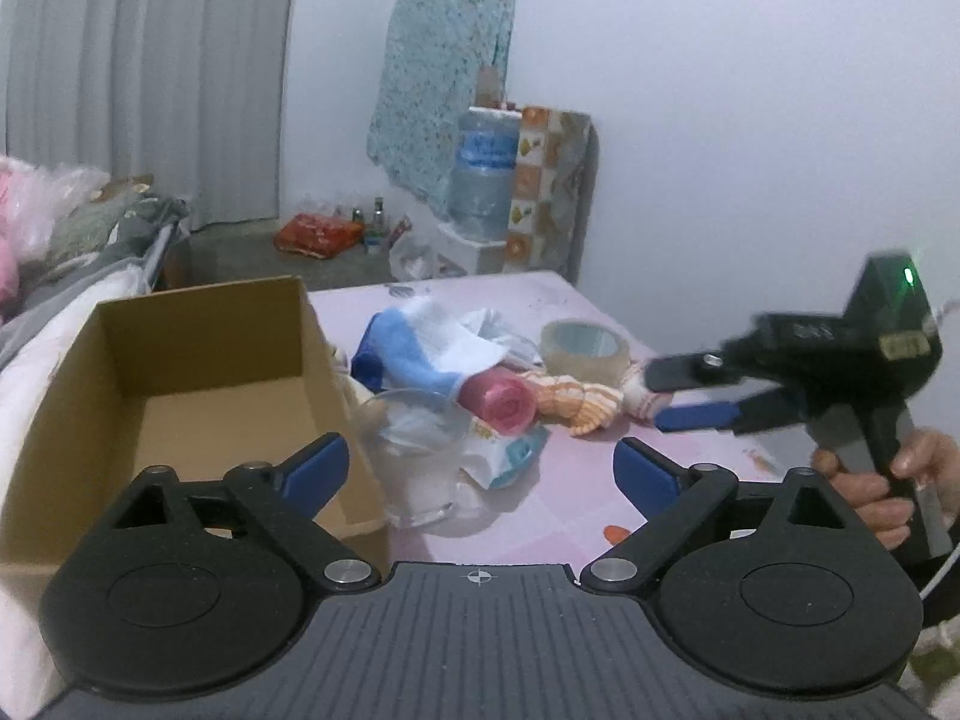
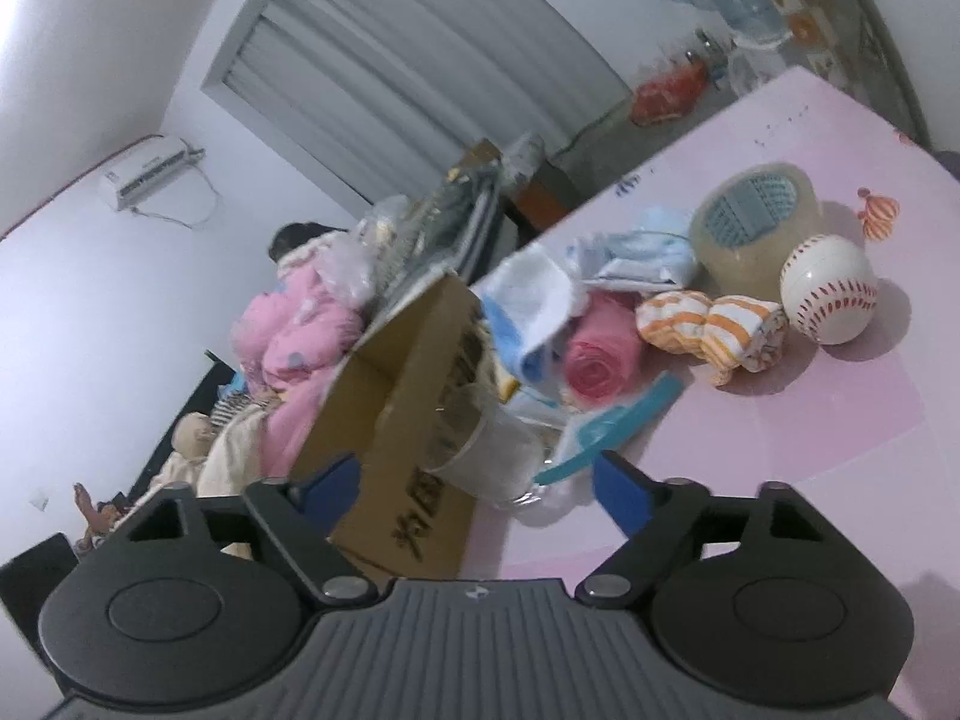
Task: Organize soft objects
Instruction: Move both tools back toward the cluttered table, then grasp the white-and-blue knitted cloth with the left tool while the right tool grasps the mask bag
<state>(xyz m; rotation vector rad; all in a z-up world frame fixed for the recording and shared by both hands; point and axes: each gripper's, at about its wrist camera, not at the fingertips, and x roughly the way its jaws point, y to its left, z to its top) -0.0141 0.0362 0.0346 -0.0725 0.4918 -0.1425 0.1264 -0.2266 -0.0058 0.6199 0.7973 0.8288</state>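
Jaws of my left gripper (image 1: 480, 468) and my right gripper (image 2: 477, 480) stand apart, empty; nearest sits a clear glass cup (image 1: 417, 456) beside the open brown cardboard box (image 1: 198, 384), then a pink rolled cloth (image 1: 498, 405), orange-striped socks (image 1: 579, 405), blue-and-white cloths (image 1: 414, 348)

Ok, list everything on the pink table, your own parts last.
cardboard box: one, brown, open, table's left side
glass cup: one, clear, beside the box
cloths: a few, blue and white, heaped mid-table
pink roll: one, by the cloths
striped cloth: one, orange and white, bunched
tape roll: one, clear
baseball: one, white, red stitching
wipes pack: one, white-blue
left gripper: open, empty
right gripper: open, empty
hand: one, holding the right gripper
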